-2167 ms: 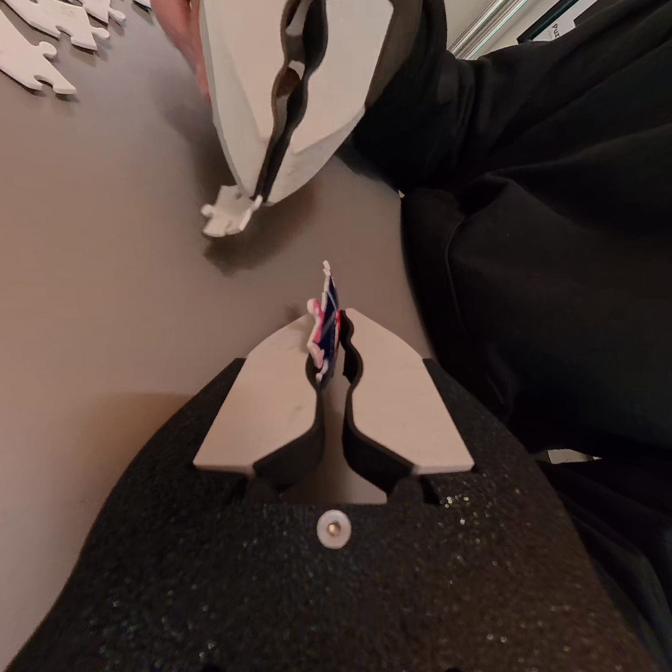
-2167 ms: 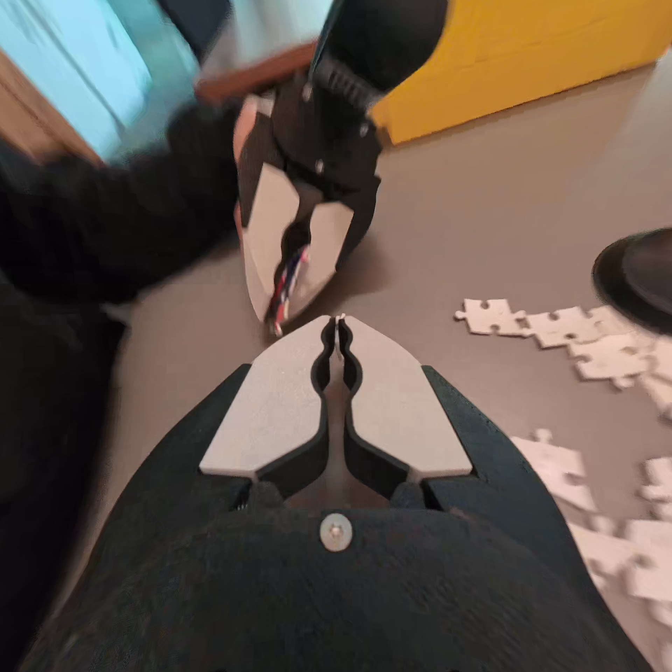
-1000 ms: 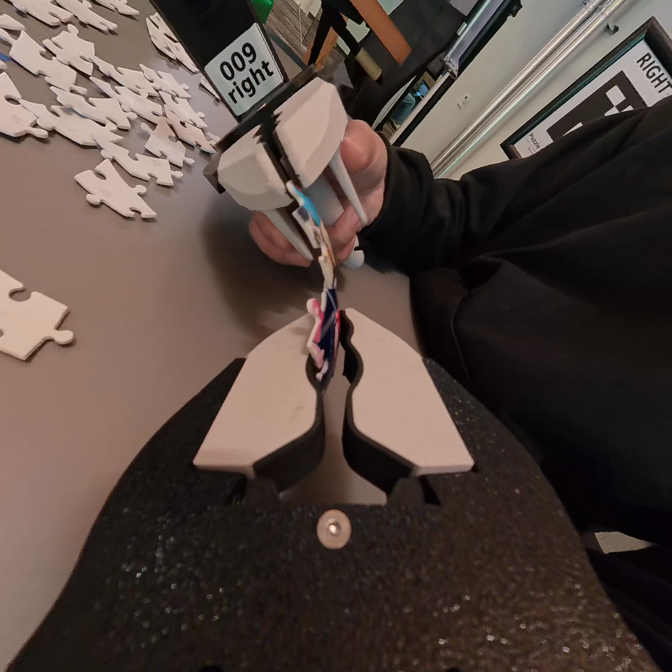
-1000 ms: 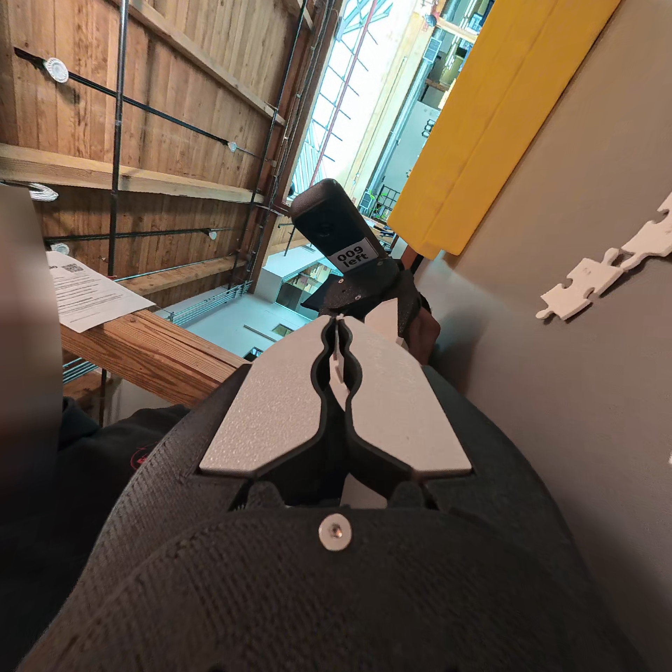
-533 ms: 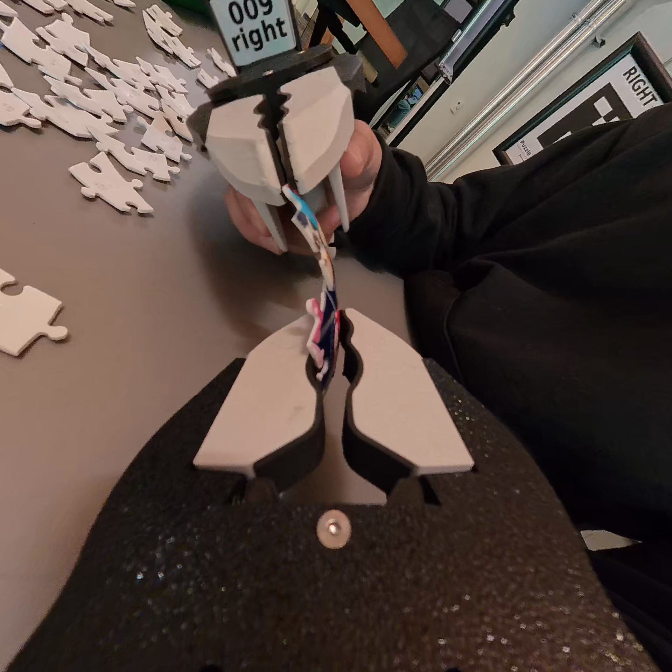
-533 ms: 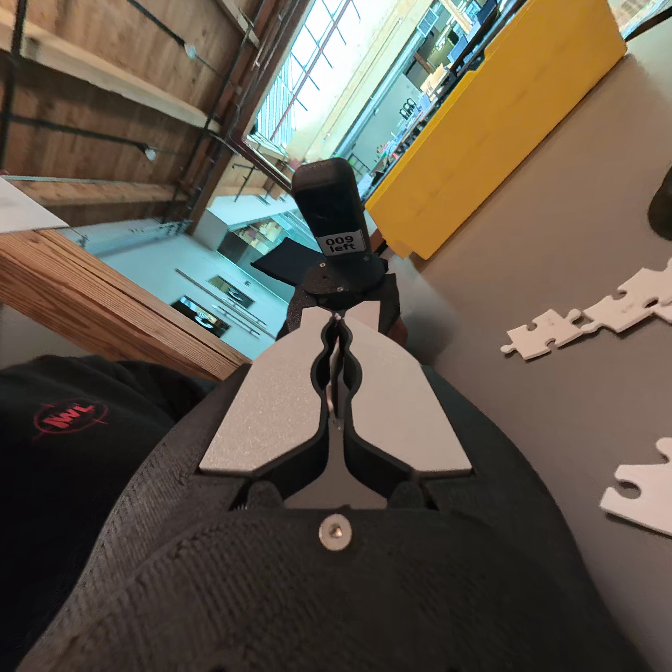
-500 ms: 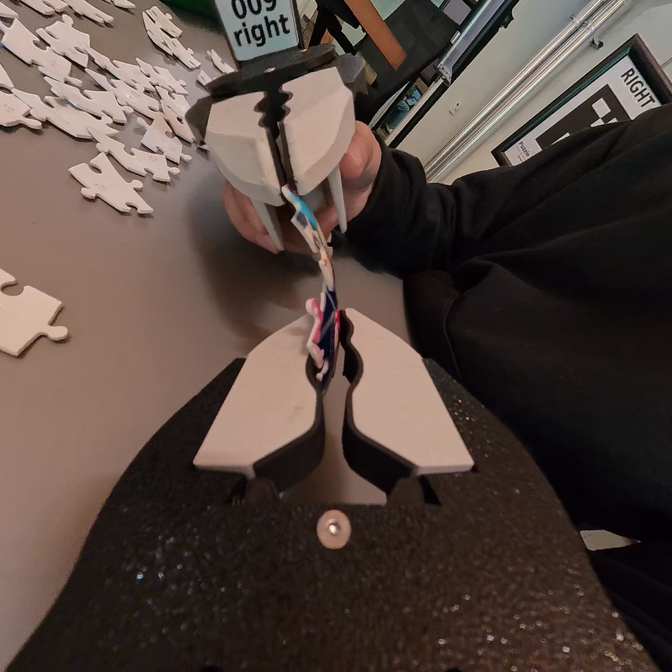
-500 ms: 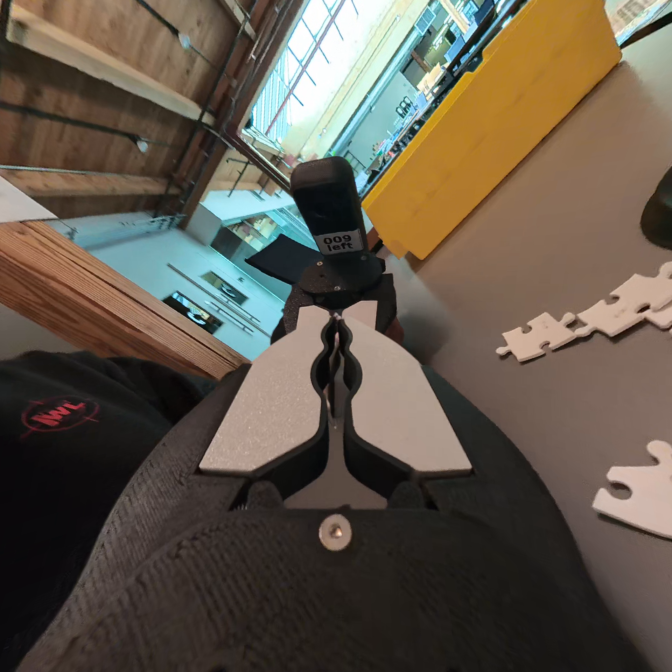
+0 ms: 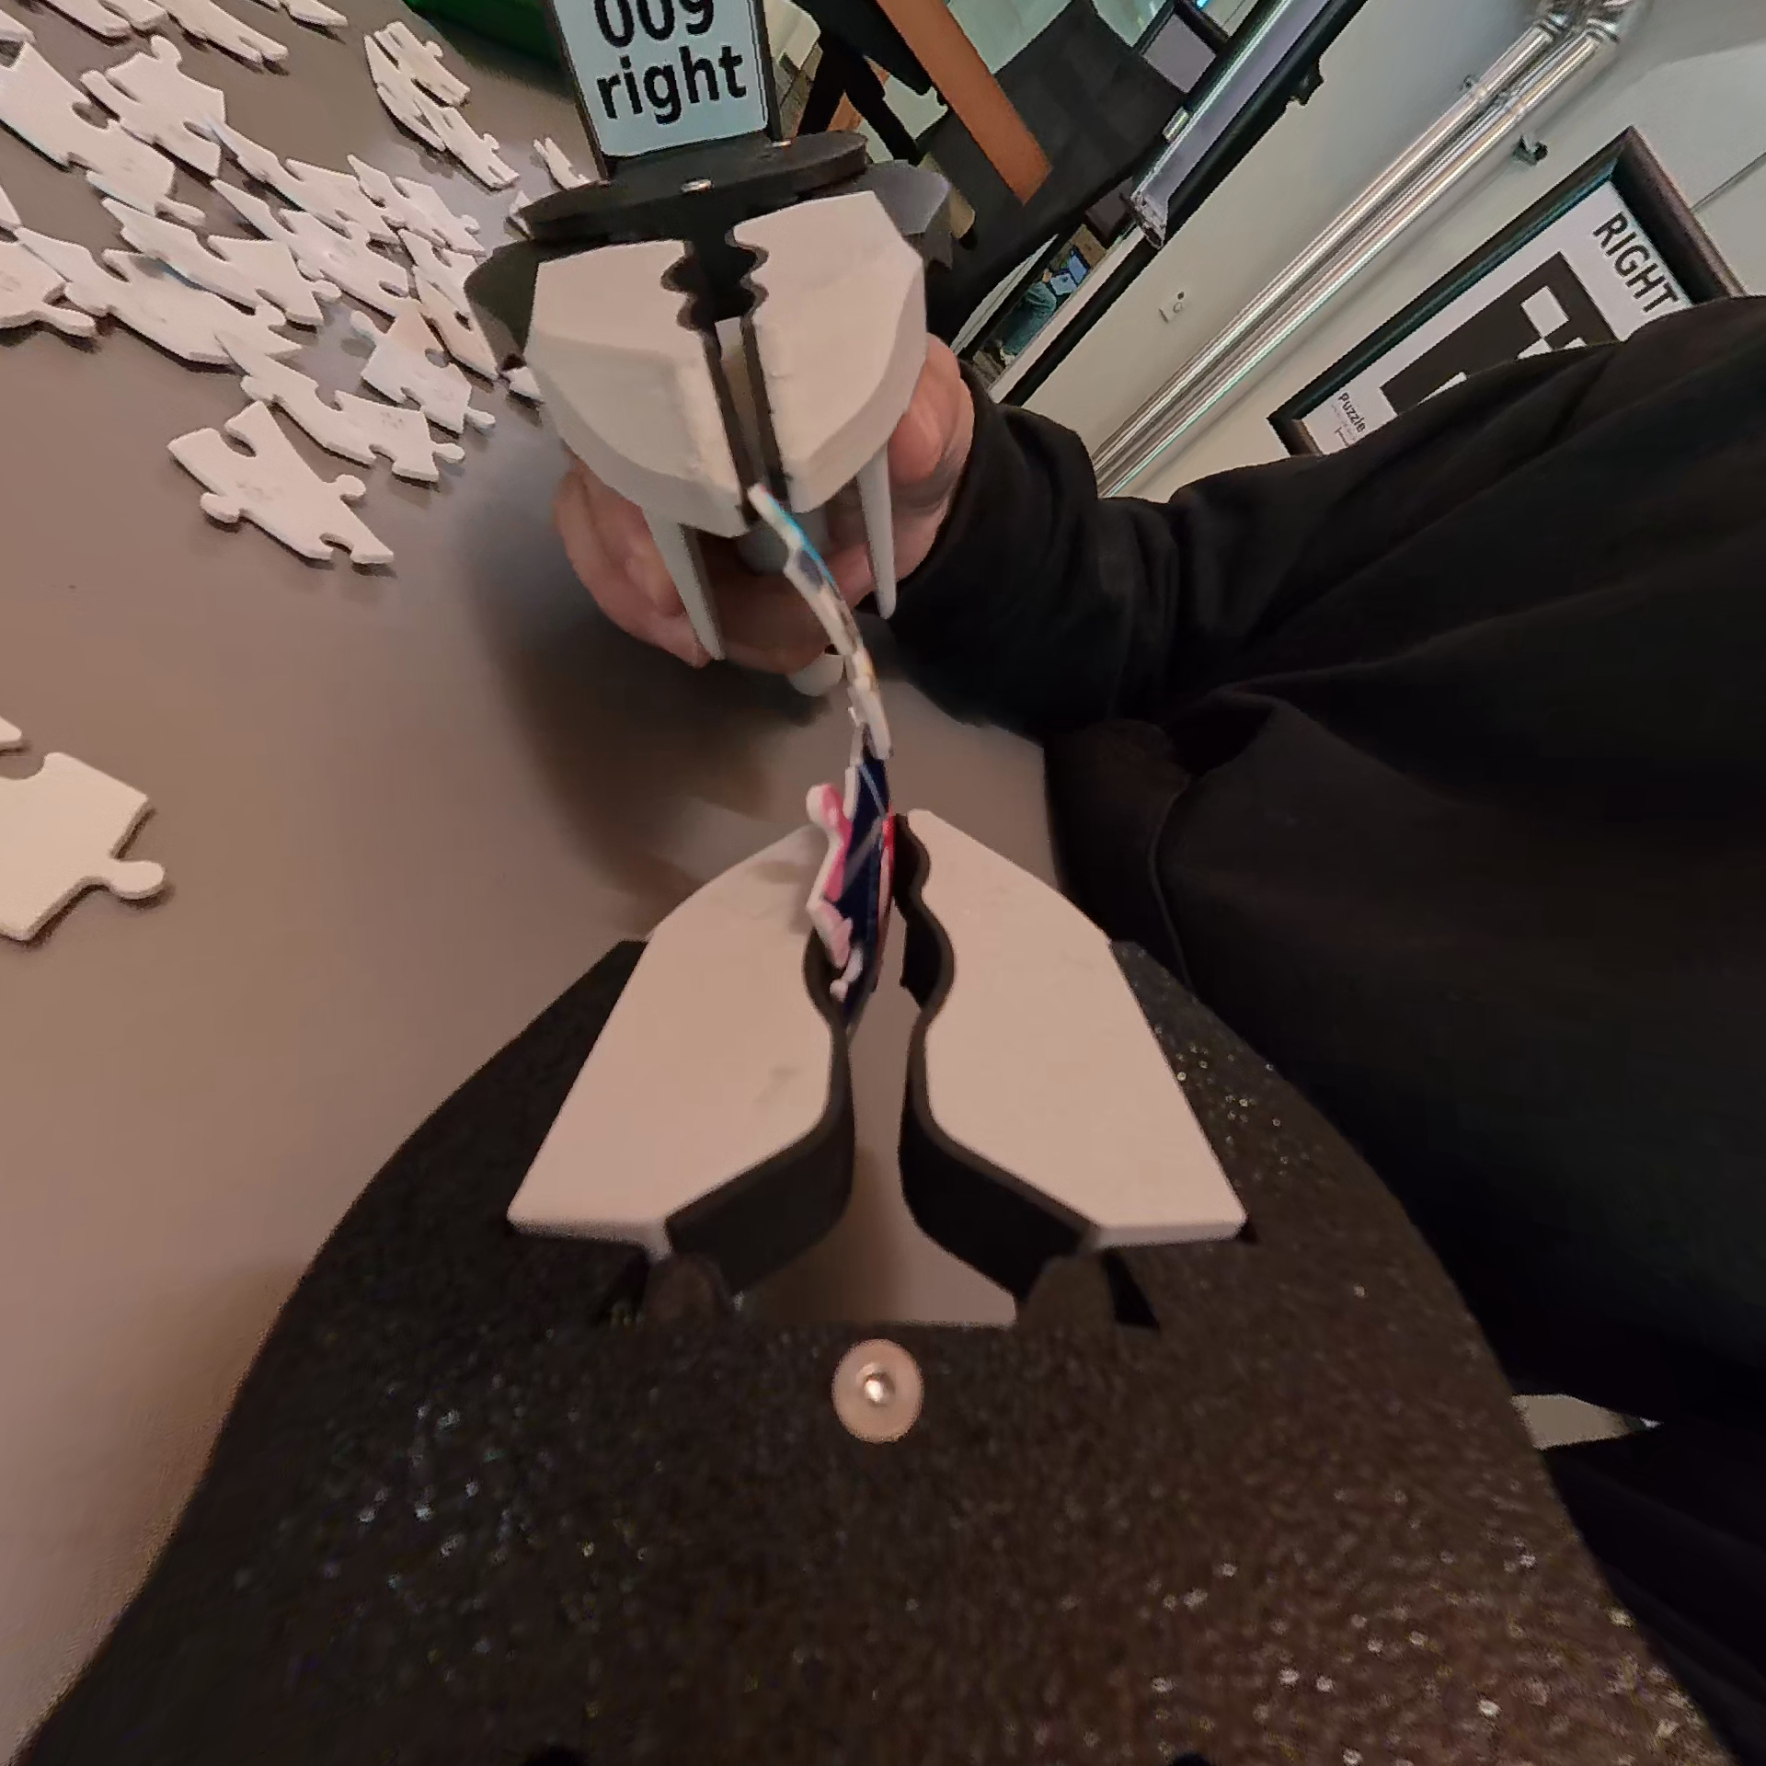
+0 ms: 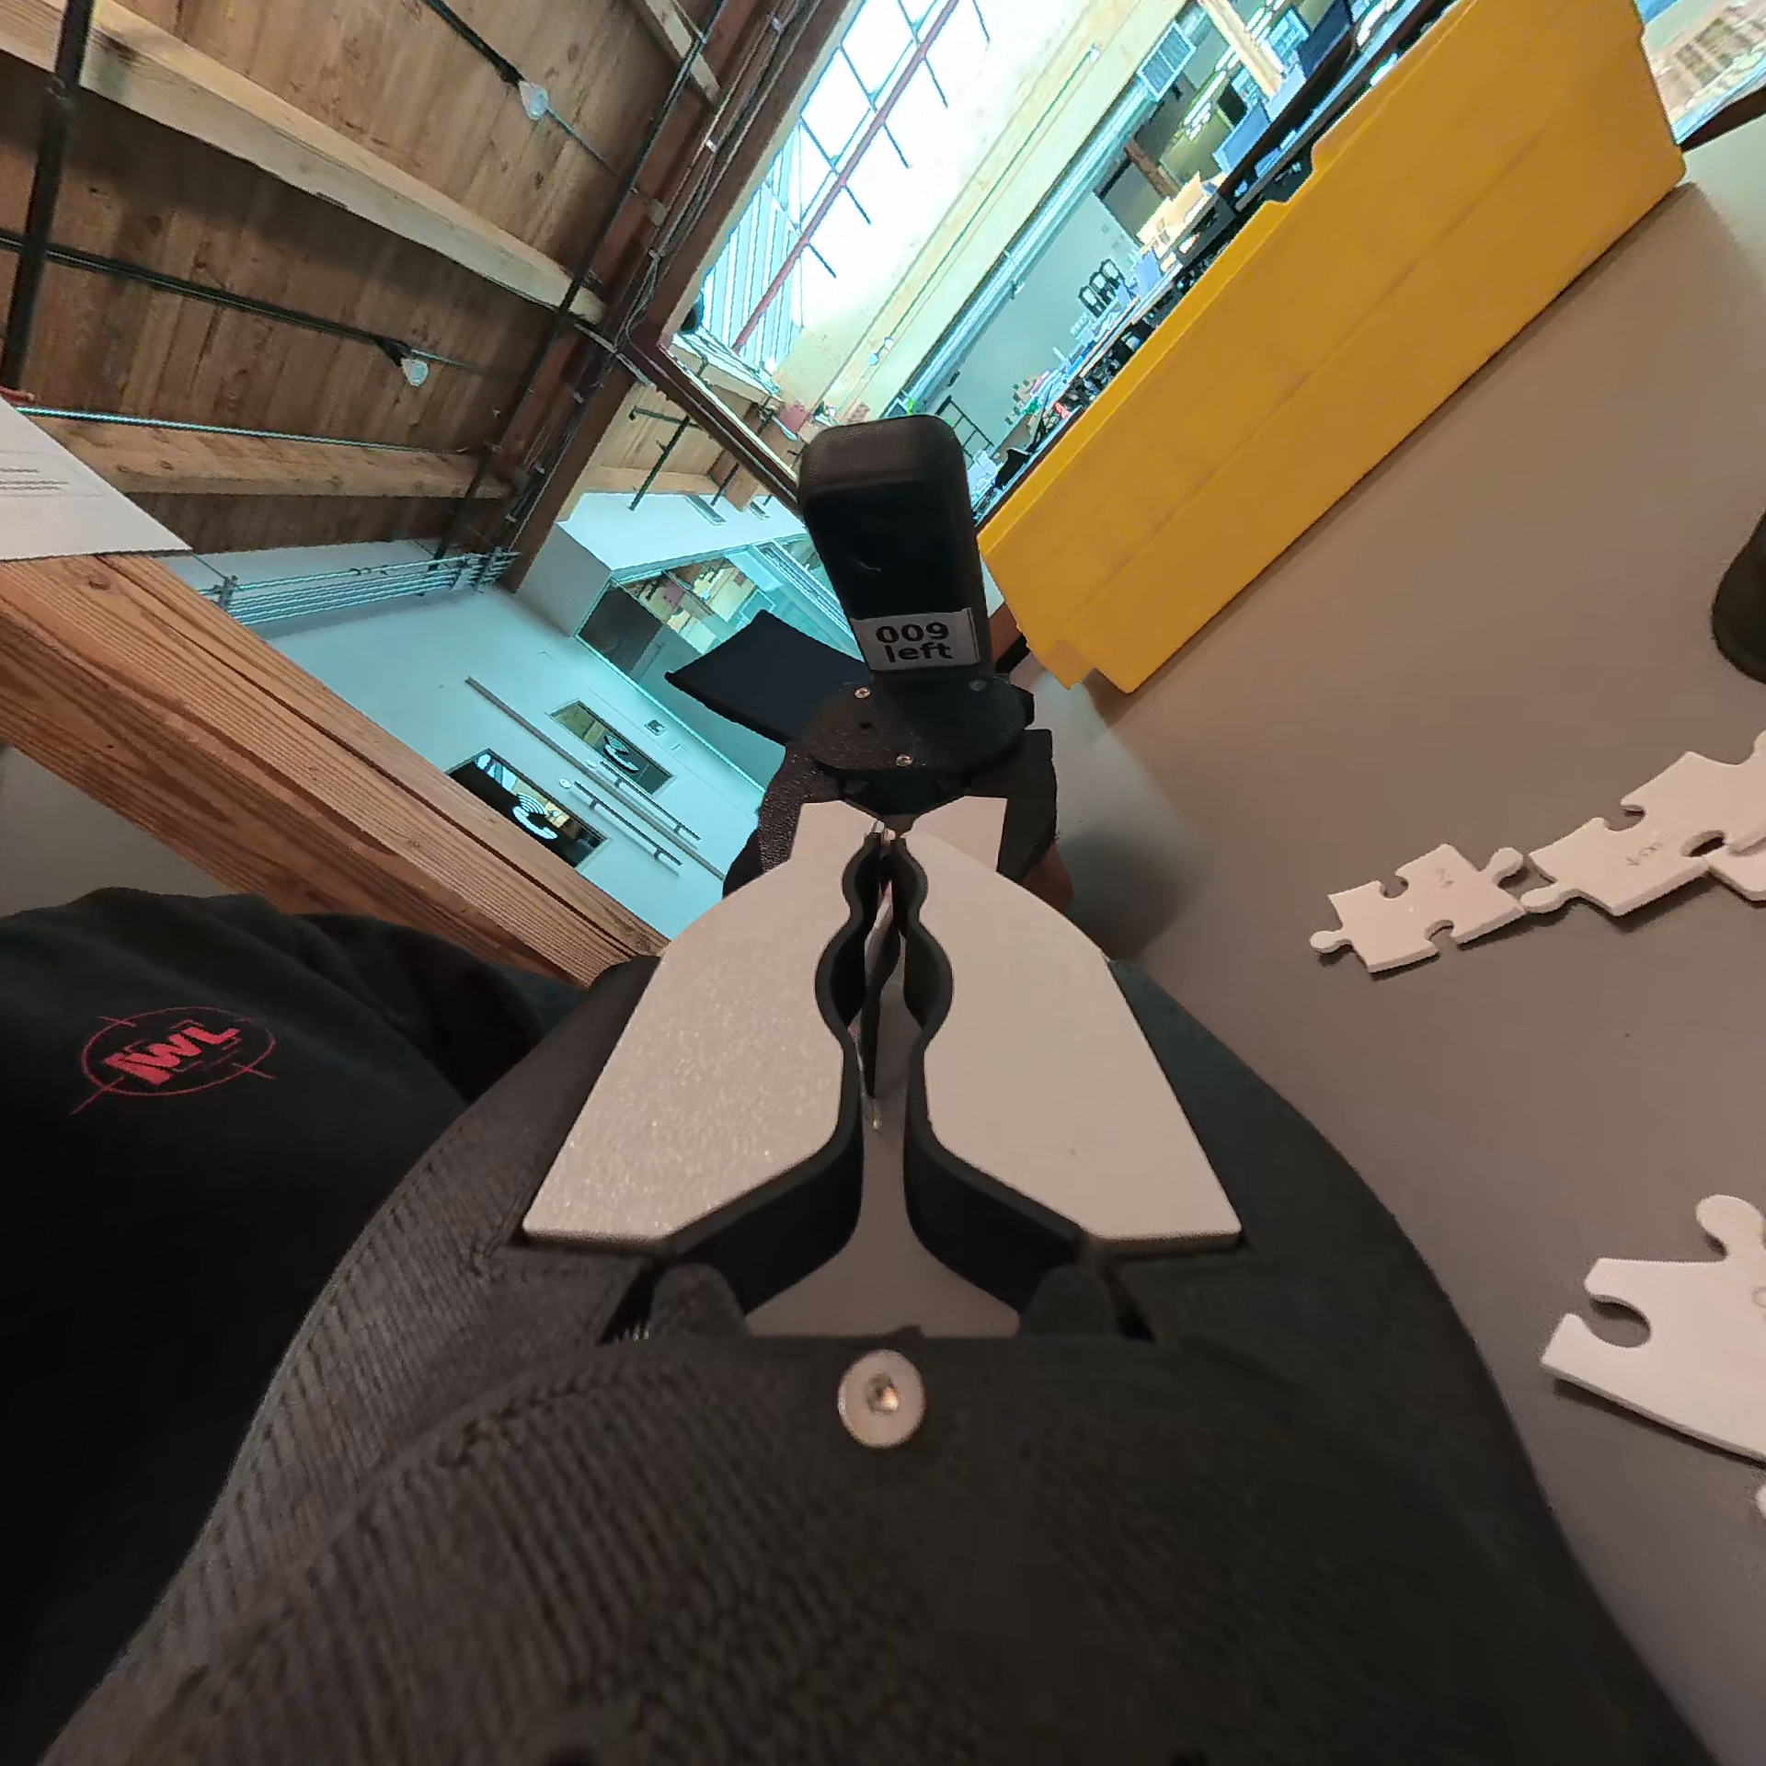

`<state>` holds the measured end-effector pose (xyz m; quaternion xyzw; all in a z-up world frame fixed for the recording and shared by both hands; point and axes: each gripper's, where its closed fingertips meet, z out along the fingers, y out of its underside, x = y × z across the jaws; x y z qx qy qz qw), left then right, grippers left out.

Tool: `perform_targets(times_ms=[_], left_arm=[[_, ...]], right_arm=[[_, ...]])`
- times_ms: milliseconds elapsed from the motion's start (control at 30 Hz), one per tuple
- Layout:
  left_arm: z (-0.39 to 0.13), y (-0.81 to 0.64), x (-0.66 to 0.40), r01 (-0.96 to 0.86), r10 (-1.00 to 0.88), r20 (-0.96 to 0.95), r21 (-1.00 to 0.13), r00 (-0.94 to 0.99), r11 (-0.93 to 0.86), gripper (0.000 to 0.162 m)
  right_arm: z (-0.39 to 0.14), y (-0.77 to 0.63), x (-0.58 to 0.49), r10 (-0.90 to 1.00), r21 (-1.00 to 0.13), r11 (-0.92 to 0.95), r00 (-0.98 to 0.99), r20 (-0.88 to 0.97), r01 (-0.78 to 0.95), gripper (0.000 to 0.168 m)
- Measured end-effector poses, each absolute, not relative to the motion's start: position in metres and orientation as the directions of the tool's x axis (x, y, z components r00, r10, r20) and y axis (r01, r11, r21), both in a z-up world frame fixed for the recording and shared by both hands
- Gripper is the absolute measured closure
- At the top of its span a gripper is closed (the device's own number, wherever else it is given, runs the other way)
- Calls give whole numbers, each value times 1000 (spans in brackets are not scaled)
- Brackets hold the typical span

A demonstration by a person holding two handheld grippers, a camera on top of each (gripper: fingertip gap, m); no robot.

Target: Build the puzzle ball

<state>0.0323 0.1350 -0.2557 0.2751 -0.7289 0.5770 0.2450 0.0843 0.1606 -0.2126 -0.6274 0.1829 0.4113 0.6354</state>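
Note:
In the left wrist view my left gripper [image 9: 874, 841] is shut on a dark blue and pink puzzle piece [image 9: 860, 860], held on edge above the grey table [image 9: 382, 764]. Facing it, my right gripper [image 9: 755, 492] is shut on a second curved piece [image 9: 831, 612] with a light blue and white face. The two pieces meet tip to tip between the grippers. In the right wrist view my right gripper [image 10: 884, 855] pinches its piece [image 10: 874, 984] edge-on, with the left gripper [image 10: 908, 755] straight ahead.
Many white, face-down puzzle pieces [image 9: 268, 248] lie spread over the table's far left, one [image 9: 57, 841] nearer. More pieces [image 10: 1424, 898] lie right in the right wrist view, beside a yellow bin [image 10: 1319, 354]. A person's black sleeve [image 9: 1386, 717] fills the right. About 7 cm separates my left fingertips from my right.
The right gripper has swung round to face the left gripper squarely and moved slightly farther off. Both pieces stay gripped and touching. The right wrist view has tilted down toward the table.

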Motion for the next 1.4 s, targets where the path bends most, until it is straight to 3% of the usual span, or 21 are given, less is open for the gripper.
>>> perform_targets(times_ms=[433,733,933,1000,1067,1400], left_arm=[[-256,134,31,-673,-121,663,-715,-739,190,159],[-253,135,31,-669,-110,661,-722,-742,176,158],[-254,135,32,-669,-120,659,-722,-743,178,159],[-255,135,34,-669,-135,655,-721,-743,181,158],[-256,135,33,-665,-138,651,-722,-746,188,158],[-257,137,38,-678,-166,657,-715,-735,171,159]], right_arm=[[-210,160,81,332,-645,-110,583,-741,-757,165],[-207,160,72,392,-600,-130,515,-763,-790,152],[-214,162,57,389,-627,-205,526,-757,-751,149],[-218,165,53,371,-647,-224,550,-748,-728,151],[-220,166,53,354,-658,-227,568,-743,-718,165],[-214,162,76,323,-609,-113,550,-770,-785,165]])
